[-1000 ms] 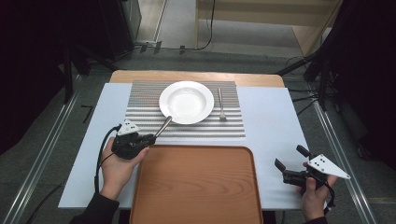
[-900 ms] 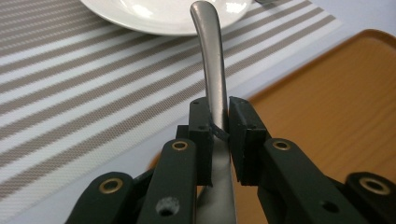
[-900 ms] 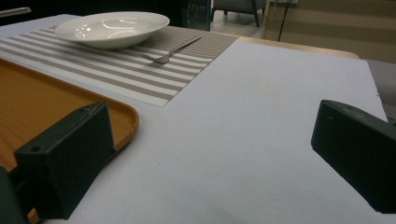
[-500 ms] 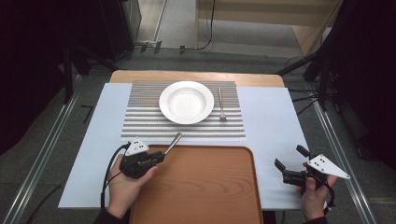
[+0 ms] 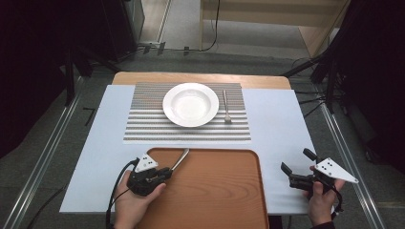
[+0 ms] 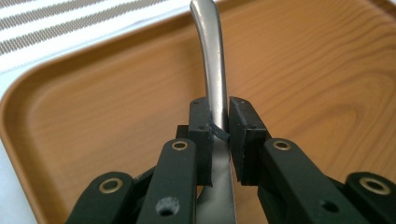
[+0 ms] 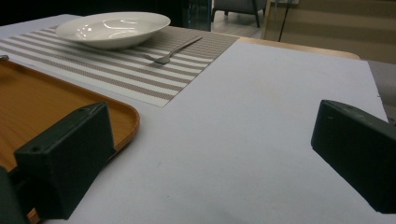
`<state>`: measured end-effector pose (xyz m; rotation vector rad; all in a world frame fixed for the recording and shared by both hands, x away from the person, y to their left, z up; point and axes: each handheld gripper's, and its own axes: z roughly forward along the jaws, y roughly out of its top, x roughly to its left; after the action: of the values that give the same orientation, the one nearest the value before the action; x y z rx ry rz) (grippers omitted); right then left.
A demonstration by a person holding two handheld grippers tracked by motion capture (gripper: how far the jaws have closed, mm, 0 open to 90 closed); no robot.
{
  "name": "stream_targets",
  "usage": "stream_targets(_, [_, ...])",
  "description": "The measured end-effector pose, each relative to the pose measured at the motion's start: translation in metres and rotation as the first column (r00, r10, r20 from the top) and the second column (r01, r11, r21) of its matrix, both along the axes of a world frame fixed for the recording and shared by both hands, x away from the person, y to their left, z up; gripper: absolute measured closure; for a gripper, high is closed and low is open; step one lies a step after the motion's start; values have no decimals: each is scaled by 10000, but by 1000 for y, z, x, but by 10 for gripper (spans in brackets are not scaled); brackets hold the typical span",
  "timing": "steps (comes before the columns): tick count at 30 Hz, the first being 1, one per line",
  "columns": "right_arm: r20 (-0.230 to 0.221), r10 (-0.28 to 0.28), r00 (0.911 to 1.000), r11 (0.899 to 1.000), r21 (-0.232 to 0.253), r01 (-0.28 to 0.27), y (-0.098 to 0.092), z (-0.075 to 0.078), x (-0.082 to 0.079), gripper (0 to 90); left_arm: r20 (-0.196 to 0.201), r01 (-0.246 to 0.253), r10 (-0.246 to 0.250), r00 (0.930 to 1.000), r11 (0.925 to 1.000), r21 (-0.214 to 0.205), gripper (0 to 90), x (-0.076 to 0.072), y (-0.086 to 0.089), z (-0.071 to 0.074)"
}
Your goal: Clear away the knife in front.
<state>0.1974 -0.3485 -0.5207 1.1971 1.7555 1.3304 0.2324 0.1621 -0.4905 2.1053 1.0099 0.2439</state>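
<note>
The left gripper sits at the near-left corner of the tray, held in the person's left hand. Its jaws are clamped on a metal utensil, gripping the flat shaft between the two pads; the handle end extends past the jaws toward the far edge of the tray. In the left gripper view the utensil stands above the wood-grain tray surface; whether it touches the tray cannot be told, and its working end is hidden behind the jaws. The tray lies at the near edge of the desk, on a pale sheet covering most of the desktop. The right gripper hovers near the near-right corner of the desk, just right of the tray, held in the right hand; its jaws are spread wide and hold nothing. A striped mat lies toward the far edge of the desk. On it rests a white plate, with a fork just to its right, also on the mat. The right gripper view shows the plate, the fork and the tray corner.
</note>
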Motion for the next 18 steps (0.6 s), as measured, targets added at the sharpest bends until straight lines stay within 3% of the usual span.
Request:
stream_targets(5, [8,19,10000,10000,-12,-19,0,0,0,0,-213,-538,545,9983,9981,309,792,-7,3,-3])
stream_targets(11, [2,20,10000,10000,-18,-20,0,0,0,0,-376,-721,751,9965,9946,748,791,-17,1,-7])
stream_targets(16, [2,14,10000,10000,-20,-14,0,0,0,0,-396,-772,801,9960,9946,701,788,-17,2,-8])
stream_targets(18, [-5,7,10000,10000,-27,-7,0,0,0,0,-286,-681,686,9972,9975,208,759,-16,6,-5])
